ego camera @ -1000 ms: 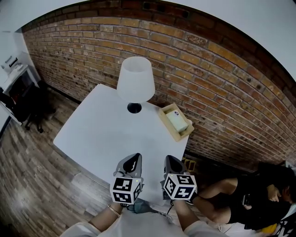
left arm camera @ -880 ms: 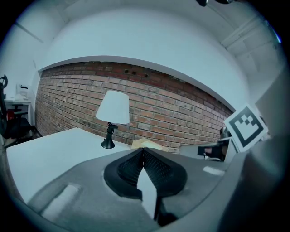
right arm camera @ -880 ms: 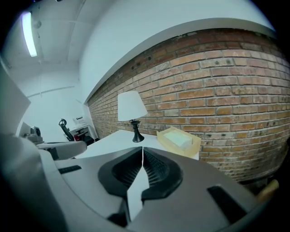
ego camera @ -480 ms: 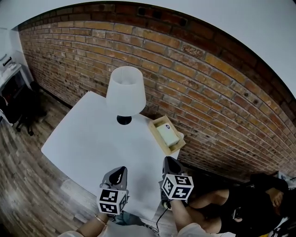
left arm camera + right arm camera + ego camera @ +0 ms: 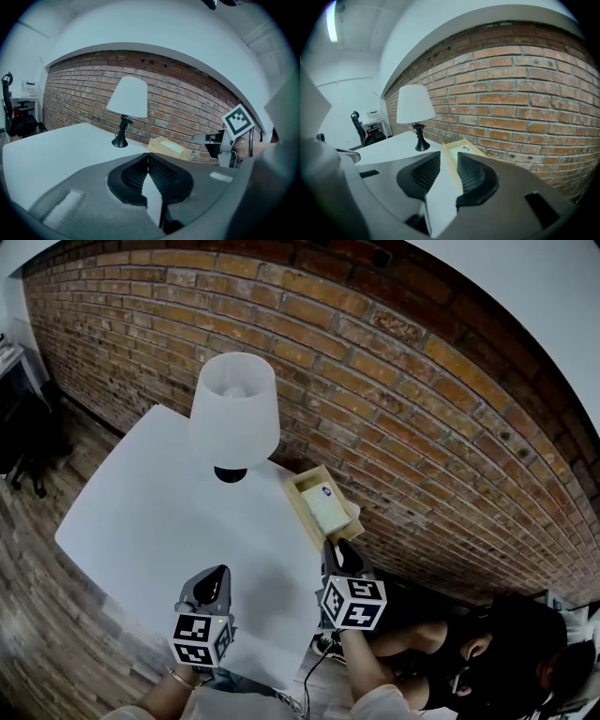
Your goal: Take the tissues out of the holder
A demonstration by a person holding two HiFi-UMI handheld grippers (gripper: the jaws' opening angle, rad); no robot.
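Bench (image 5: 141, 512): white, set against a brick wall (image 5: 422, 399).
Lamp (image 5: 234, 409): white shade, black base. This is our landmark, on the bench's wall side.
Holder (image 5: 300, 517): shallow wooden tray, just right of the lamp's base, along the wall.
Tissues (image 5: 322, 502): pale pack lying inside the holder, untouched.
Left gripper (image 5: 214, 577): well on the near side of the lamp, over the bench's near edge. Jaws pressed together, nothing in them.
Right gripper (image 5: 342, 554): right of the lamp, near the holder's near end but apart from it. Jaws have just been opening — now partly apart. We see nothing between them, only the holder beyond the gap.
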